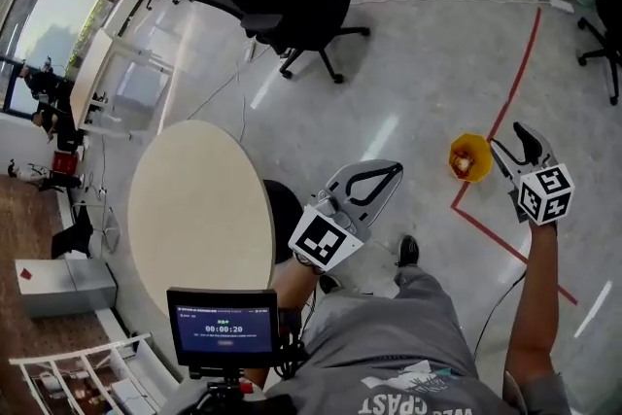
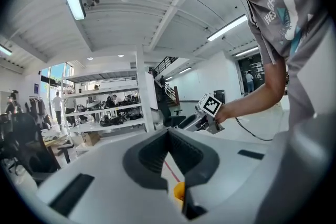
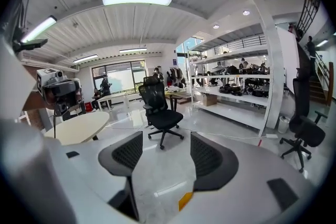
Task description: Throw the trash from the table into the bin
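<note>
An orange bin [image 1: 469, 157] stands on the floor by a red tape line, with something pale inside it. My right gripper [image 1: 512, 144] hangs just right of the bin, and its jaws stand open with nothing between them [image 3: 167, 136]. A sliver of the orange bin [image 3: 185, 200] shows below it. My left gripper [image 1: 389, 172] is between the round beige table [image 1: 199, 209] and the bin. Its fingertips meet and hold nothing [image 2: 168, 131]. The bin [image 2: 179, 190] shows through the gap behind the tips. I see no trash on the table top.
A black office chair [image 1: 301, 10] stands on the far floor. Red tape [image 1: 510, 102] runs past the bin. A grey cabinet [image 1: 63, 285] and white racks sit at the left. A small screen [image 1: 224, 326] hangs at my chest. White shelves [image 3: 236, 92] line the wall.
</note>
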Tool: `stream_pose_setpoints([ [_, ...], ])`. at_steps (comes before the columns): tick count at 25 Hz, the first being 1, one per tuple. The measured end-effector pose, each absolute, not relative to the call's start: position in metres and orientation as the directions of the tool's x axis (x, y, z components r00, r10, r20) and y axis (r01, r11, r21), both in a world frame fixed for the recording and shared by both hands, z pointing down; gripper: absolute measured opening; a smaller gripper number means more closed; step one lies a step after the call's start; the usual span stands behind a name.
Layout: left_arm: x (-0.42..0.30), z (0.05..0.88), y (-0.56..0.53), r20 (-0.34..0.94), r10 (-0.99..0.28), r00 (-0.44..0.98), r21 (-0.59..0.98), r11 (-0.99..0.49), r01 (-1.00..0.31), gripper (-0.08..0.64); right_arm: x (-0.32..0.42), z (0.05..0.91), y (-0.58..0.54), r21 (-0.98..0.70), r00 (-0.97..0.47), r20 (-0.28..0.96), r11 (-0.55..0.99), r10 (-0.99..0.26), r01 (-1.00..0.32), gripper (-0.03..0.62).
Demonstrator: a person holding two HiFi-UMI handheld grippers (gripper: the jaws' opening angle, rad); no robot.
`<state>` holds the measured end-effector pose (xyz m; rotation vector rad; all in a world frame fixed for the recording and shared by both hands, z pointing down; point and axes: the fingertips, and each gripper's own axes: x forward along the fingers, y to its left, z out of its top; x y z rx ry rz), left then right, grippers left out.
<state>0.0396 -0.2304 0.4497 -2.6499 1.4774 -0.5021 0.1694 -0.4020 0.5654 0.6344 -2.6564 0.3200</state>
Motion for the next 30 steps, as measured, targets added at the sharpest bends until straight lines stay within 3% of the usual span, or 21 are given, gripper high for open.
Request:
stream_pose_setpoints([
  [4, 0.023, 0.430, -0.201, 0.239, -0.866, 0.440, -0.231, -0.491, -0.840, 0.043, 0.137, 0.532, -0.370, -0.124, -0.859, 0.399, 0.909, -0.322, -0.398, 0.288],
  [9, -0.002, 0.410, -0.170, 0.219, -0.902, 0.373, -0.258, -0.422, -0.869, 0.043, 0.098, 0.494, -0.340, -0.127, -0.898, 0.350, 0.936, -0.266, -0.327, 0.009],
  [30, -0.111, 0.377, -0.017, 0.127, -0.991, 0.052, -0.350, -0.093, -0.932, 0.043, -0.060, 0.380, -0.180, 0.004, -0.974, 0.196, 0.994, 0.109, 0.112, 0.009],
])
